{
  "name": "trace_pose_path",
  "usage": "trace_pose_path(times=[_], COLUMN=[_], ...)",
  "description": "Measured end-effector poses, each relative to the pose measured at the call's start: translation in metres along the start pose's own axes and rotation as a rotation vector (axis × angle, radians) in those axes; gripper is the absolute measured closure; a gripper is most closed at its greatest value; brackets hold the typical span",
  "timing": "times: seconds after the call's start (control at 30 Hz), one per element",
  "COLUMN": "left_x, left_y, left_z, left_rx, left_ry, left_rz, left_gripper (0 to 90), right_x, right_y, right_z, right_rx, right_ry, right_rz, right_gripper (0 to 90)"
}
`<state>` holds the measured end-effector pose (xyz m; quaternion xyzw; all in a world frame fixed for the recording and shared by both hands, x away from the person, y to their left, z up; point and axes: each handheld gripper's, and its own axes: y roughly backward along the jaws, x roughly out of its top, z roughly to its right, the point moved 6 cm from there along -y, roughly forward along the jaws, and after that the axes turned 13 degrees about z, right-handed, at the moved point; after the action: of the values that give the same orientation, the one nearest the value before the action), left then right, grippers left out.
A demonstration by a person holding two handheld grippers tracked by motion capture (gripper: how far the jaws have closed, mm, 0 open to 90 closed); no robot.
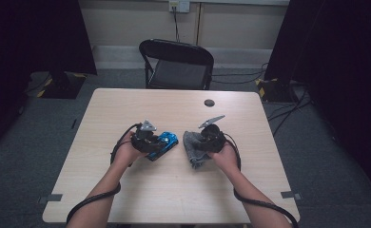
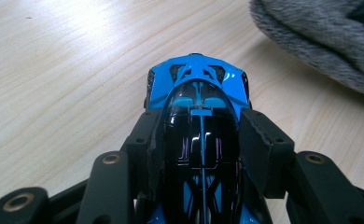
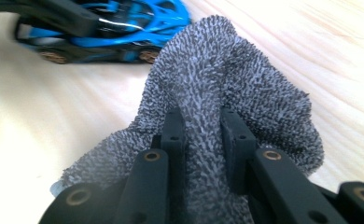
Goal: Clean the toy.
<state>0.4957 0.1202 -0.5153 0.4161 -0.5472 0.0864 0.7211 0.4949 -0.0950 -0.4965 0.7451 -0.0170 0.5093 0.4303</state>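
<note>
Left tool (image 1: 161,141) clamped on blue toy car (image 1: 164,142), pads against both flanks, car resting on bench (image 1: 126,190) left of centre. Just beside, apart: grey cloth (image 1: 191,147) bunched on bench. Right tool (image 1: 200,145) pinching a raised fold of cloth.

Light wooden table (image 1: 174,190) sitting on grey carpet, black folding chair (image 1: 176,64) standing just behind far edge. Left gripper (image 1: 156,141) clamping onto small glossy blue-and-black toy car (image 1: 163,144), car lying near table middle. Right gripper (image 1: 203,142) pinching fuzzy grey cloth (image 1: 192,148) just beside car, cloth bunching up under it. Small dark round disc (image 1: 209,102) sitting well apart near far edge. Black cables trailing along both forearms.
</note>
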Motion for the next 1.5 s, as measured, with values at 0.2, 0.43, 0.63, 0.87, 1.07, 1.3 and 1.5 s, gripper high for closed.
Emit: trace_pose_path(times=[0.2,0.43,0.63,0.87,1.07,1.3,1.5], left_x=[0.000,-0.001,-0.001,-0.001,-0.001,-0.001,-0.001], left_y=[0.000,0.000,0.000,0.000,0.001,0.000,0.001], left_z=[0.001,0.000,0.000,0.000,0.000,0.000,0.000], left_rx=[-0.008,-0.008,-0.011,-0.008,-0.012,-0.010,-0.008], left_ry=[0.010,0.008,0.005,0.006,0.008,0.009,0.011], left_rz=[-0.003,0.004,0.002,0.002,-0.002,-0.004,0.000], left_gripper=[51.0,51.0,51.0,51.0,51.0,51.0,51.0], right_x=[0.000,0.000,-0.001,-0.005,-0.007,-0.009,-0.009], right_y=[-0.017,-0.034,-0.038,-0.035,-0.035,-0.037,-0.040], right_z=[0.006,-0.004,-0.017,-0.029,-0.037,-0.048,-0.061], right_rx=[-0.030,-0.020,0.001,0.042,0.074,0.104,0.134], right_ry=[-0.001,0.011,0.045,0.044,0.055,0.049,0.053], right_rz=[-0.041,-0.066,-0.084,-0.076,-0.072,-0.067,-0.057], right_gripper=[74.3,74.4,74.9,75.1,75.4,75.5,75.4])
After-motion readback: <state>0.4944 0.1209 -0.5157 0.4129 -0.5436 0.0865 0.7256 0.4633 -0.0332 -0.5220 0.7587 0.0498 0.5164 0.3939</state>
